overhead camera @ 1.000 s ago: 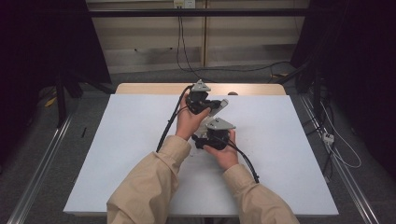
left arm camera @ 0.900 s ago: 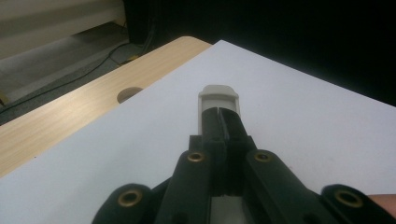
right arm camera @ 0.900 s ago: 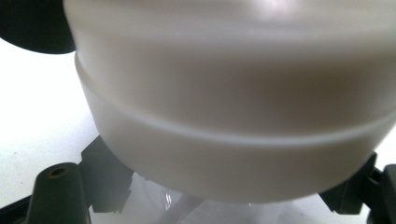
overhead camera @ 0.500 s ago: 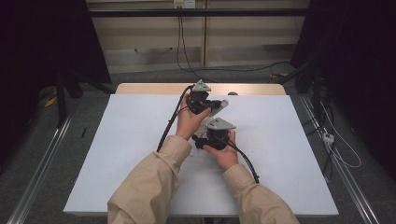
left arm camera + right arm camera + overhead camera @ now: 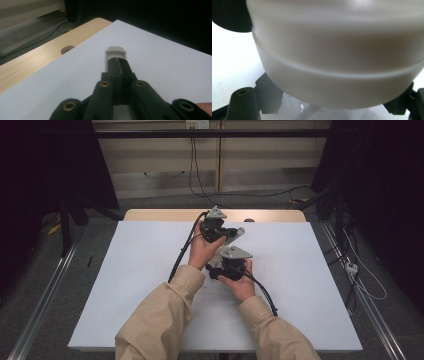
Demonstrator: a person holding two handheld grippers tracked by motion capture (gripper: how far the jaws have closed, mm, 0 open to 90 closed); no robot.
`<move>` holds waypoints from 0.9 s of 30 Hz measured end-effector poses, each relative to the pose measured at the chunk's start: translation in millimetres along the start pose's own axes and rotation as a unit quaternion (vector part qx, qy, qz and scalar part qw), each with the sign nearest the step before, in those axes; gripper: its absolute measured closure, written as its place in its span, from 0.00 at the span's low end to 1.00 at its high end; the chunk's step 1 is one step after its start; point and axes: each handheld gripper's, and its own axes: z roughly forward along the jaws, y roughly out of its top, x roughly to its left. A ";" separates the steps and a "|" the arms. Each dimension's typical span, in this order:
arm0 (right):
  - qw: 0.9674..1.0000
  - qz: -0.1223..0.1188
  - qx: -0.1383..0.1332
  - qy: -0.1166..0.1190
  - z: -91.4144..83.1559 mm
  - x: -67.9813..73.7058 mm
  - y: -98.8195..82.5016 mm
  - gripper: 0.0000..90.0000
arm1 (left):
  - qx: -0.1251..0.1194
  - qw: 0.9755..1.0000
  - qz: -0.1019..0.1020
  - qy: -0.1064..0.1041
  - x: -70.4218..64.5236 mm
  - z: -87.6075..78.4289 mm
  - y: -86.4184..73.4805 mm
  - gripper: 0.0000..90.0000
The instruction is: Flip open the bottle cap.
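Right claw (image 5: 224, 266), nearest, is clamped tight on a white pot (image 5: 337, 62) that sits right up against its camera. Nothing has shifted this past second: both hands hold steady, close together over the white table (image 5: 310, 285), so this looks like a pause. Just beyond, the left claw (image 5: 117, 62) is closed on a pale cap (image 5: 115, 52) and points right.

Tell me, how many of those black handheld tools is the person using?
2. The left black handheld tool is farther up the white table; the right black handheld tool sits nearer the person, just below it.
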 end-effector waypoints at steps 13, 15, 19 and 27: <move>1.000 0.007 0.002 0.000 -1.0 -0.5 0.2 0.20 | 0.000 1.000 -0.005 -0.001 2.2 -3.9 -0.1 1.00; 1.000 0.014 0.005 0.003 -1.8 -1.4 0.2 0.19 | 0.000 1.000 -0.004 0.002 2.4 -5.2 0.3 1.00; 1.000 0.014 0.017 0.003 -3.3 -1.8 0.1 0.14 | -0.003 1.000 -0.005 -0.003 1.0 -6.5 1.3 1.00; 0.999 0.023 0.026 0.003 -7.9 -3.1 -0.3 0.10 | -0.001 1.000 -0.007 0.004 -0.3 -13.0 4.2 0.91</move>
